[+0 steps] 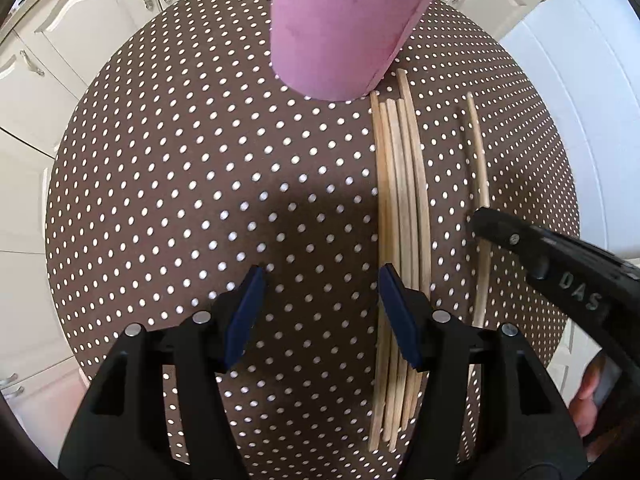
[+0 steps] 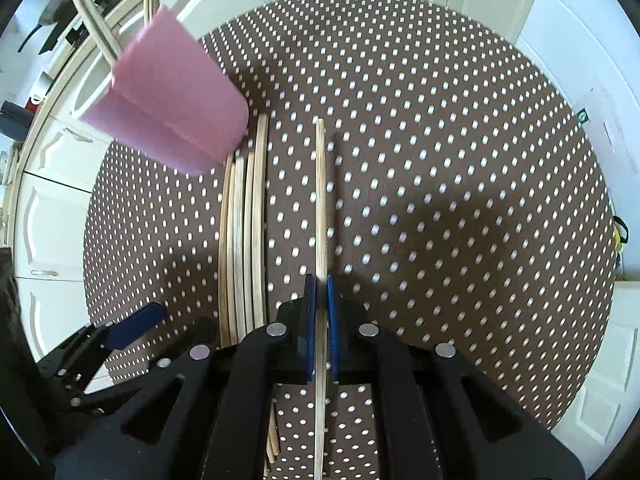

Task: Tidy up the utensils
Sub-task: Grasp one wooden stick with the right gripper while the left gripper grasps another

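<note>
A round table in a brown tablecloth (image 1: 200, 184) with white dots fills both views, white kitchen cabinets (image 1: 80, 40) ringing it. At the left of my reach, my left gripper (image 1: 322, 312) hangs over bare cloth with its blue pads spread wide and nothing between them. Beyond it stands the pink holder (image 1: 340, 28), upright at the far side of the table; the right wrist view shows a couple of pale sticks already poking from its top. Just right of the holder's base lies the bundle of wooden chopsticks (image 1: 400, 220), side by side and touching, running toward me. Apart from them to the right is a single chopstick (image 2: 321, 200), and my right gripper (image 2: 321, 304) has its pads pressed together on it, near the end closest to me.

I judge these sticks light, stiff and smooth, so one could pivot or slide in a narrow pinch. Gripped this far back, the long free end may swing; a hold nearer the middle would steady it for dropping into the holder.
</note>
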Available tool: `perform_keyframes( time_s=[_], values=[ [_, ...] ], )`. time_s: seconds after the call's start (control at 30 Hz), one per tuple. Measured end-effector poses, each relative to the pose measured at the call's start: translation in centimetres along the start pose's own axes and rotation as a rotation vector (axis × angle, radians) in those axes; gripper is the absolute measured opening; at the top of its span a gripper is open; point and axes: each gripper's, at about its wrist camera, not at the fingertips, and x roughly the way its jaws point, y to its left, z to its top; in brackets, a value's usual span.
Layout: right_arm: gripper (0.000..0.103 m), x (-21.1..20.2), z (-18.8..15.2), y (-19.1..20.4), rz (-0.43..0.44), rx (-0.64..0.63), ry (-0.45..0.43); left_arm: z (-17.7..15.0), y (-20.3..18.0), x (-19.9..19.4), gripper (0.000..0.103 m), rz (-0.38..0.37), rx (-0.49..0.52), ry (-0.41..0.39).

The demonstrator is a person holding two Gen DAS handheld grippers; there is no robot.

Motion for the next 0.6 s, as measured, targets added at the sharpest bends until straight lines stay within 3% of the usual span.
perform_keyframes(
  time_s=[0.23,0.37,0.5,0.6],
  values=[
    [0.005,-1.6,3.4,-3.2,0.044,0.006,0.013,1.2,-1.9,1.1,0.063,0.079,-0.037,0.004],
    [0.005,-1.0,3.2,-5.6,0.074,0.03,0.054,1.8,-2.8,1.1,0.066,0.115,-0.069,-0.005],
    [0.005,0.3,2.7,-6.0,0.107,0.052,0.076,3.9,-3.5,1.5,0.084,0.193,-0.105,0.015],
    [0.005,0.2,3.0,-6.5,0.121,0.043,0.087,4.4,-3.1,1.9,0.083,0.165,-0.175,0.032]
  ],
)
